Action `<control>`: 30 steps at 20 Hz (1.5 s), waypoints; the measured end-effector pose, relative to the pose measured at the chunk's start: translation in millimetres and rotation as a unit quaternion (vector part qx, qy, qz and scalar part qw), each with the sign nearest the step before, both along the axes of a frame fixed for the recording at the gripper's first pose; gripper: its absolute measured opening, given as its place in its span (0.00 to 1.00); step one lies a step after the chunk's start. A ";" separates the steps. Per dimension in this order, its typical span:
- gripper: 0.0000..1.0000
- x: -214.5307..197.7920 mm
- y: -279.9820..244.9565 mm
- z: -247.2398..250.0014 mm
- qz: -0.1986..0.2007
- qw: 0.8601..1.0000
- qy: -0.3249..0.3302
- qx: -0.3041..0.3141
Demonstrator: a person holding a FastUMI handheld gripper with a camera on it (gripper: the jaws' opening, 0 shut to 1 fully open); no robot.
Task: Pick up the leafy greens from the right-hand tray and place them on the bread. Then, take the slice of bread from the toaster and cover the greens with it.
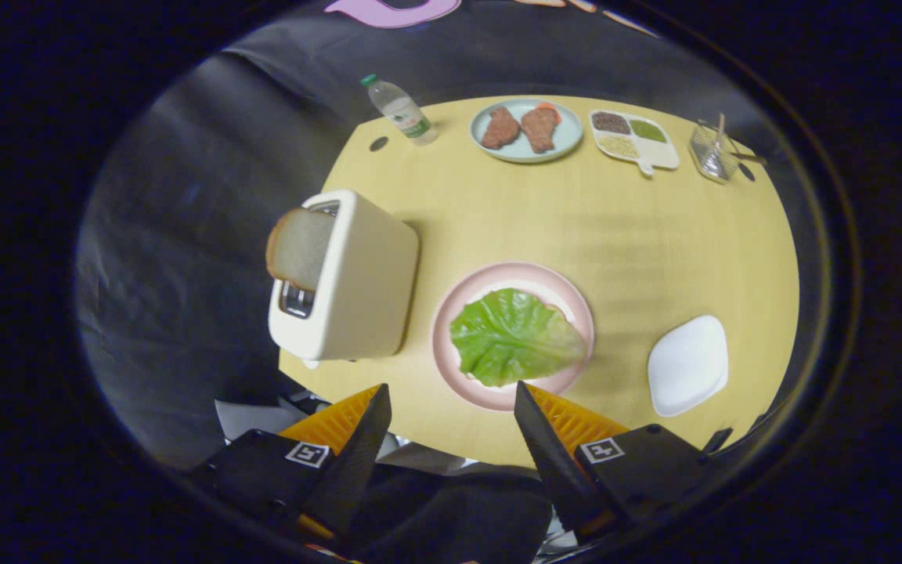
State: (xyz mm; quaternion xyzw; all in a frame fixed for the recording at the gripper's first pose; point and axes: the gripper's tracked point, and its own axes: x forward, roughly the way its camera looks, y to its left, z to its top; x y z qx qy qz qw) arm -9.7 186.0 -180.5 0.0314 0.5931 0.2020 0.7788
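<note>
Hovering released, tongs (451, 395) above leafy greens (515, 337) on pink plate (451, 313); toaster (353, 278) holds bread (300, 247)

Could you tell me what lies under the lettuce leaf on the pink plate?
The lettuce leaf covers most of the pink plate; a pale sliver shows past its far edge, probably bread, the rest hidden. The gripper is open, holding nothing, its fingers apart short of the plate.

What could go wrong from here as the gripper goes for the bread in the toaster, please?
The open gripper holds nothing. The brown-crusted bread slice leans out of the cream toaster near the yellow table's edge; a nudge might drop it off. The green lettuce leaf overhangs the pink plate and may slide when covered.
</note>
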 end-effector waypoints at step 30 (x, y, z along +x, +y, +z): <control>0.19 77.1 180.1 -36.4 -0.036 0.998 0.050 -0.010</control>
